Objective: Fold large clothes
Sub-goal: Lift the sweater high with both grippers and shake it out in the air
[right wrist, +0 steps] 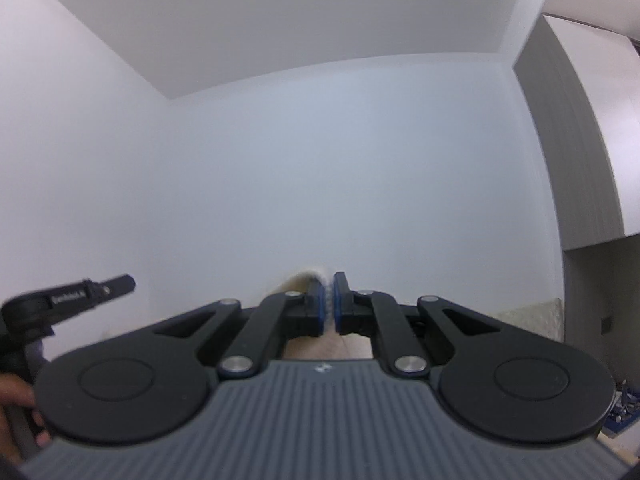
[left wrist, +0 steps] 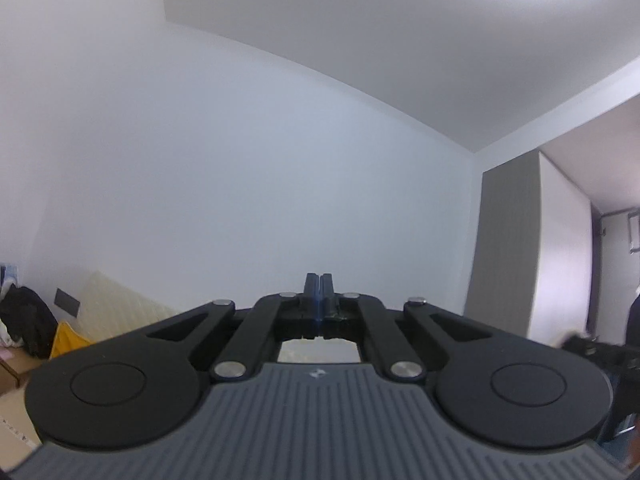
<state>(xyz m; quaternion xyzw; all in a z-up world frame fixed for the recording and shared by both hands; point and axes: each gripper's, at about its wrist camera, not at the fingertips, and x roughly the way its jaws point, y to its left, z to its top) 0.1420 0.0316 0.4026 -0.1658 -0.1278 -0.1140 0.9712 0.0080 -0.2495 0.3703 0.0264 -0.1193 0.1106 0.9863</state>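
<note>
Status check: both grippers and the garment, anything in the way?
Left gripper shut, nothing visible between the fingers. Right gripper shut on pale cloth. Both aimed at the bare white wall. Nothing in the way.
</note>
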